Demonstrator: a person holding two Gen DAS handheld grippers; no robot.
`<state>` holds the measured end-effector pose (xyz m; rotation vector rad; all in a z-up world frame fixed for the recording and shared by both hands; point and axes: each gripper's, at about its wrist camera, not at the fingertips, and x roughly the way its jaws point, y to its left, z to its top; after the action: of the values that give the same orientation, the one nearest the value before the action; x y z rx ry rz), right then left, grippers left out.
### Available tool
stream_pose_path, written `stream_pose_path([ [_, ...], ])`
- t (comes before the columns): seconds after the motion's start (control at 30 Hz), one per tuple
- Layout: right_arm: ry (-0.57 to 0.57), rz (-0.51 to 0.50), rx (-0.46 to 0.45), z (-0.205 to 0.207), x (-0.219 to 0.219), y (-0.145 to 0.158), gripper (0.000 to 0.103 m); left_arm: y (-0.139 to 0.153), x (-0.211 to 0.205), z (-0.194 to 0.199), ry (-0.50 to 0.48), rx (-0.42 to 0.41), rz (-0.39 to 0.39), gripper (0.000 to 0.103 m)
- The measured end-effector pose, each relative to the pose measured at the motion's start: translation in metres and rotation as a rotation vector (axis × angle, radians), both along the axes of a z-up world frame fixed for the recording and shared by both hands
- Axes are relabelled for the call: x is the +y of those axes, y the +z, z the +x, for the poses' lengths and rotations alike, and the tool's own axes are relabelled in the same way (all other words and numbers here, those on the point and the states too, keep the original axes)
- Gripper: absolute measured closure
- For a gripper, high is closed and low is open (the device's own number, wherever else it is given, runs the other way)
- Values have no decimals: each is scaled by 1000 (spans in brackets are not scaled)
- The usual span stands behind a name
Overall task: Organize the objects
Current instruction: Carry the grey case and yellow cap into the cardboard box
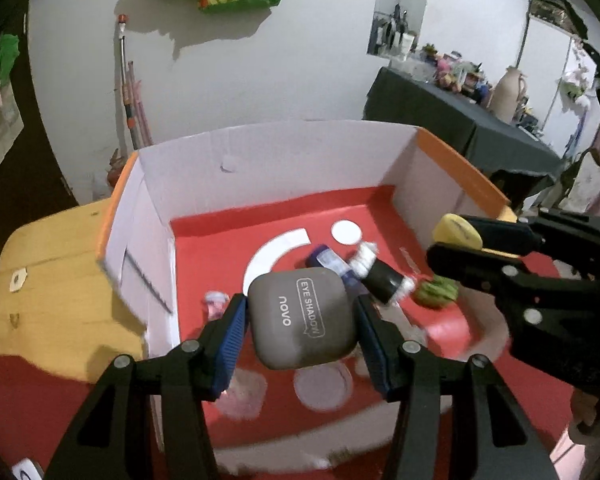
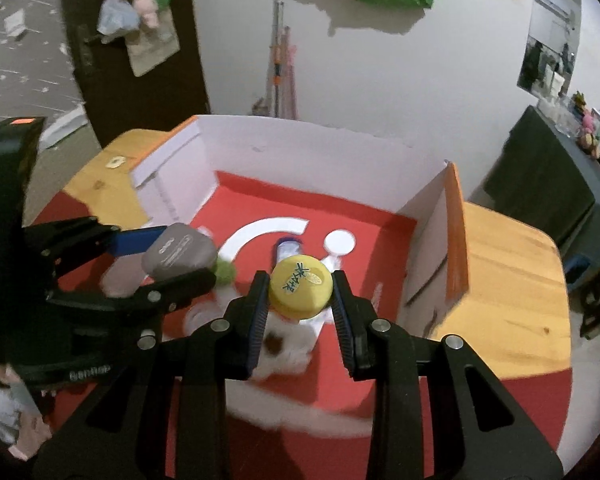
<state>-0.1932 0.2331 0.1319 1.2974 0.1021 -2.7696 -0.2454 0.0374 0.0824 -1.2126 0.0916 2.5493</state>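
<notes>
My left gripper (image 1: pixel 300 320) is shut on a grey eye-shadow case (image 1: pixel 302 316) and holds it above the open cardboard box (image 1: pixel 260 148). The same case (image 2: pixel 180 254) shows at the left of the right wrist view, between the left gripper's fingers. My right gripper (image 2: pixel 300 292) is shut on a small round yellow tin (image 2: pixel 301 286), also over the box. In the left wrist view that tin (image 1: pixel 456 232) appears at the right. On the red box floor (image 1: pixel 228 236) lie a blue-capped tube (image 1: pixel 328 260), a black-and-white tube (image 1: pixel 380 276) and a green lump (image 1: pixel 436 292).
The box stands on a wooden table (image 2: pixel 512 276) with a red cloth (image 1: pixel 28 400) over its near part. A white wall (image 1: pixel 260 80) rises behind, with poles (image 1: pixel 130 92) leaning against it. A dark-covered side table (image 1: pixel 452 116) with clutter stands at the right.
</notes>
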Motion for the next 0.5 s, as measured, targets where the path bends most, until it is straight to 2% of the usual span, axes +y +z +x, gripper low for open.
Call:
stream_pose_path([
  [0.3, -63, 69, -103, -63, 6, -18, 73, -10, 5, -43, 46, -62, -22, 47],
  [0.5, -116, 41, -154, -86, 17, -31, 73, -24, 3, -61, 74, -110, -7, 47],
])
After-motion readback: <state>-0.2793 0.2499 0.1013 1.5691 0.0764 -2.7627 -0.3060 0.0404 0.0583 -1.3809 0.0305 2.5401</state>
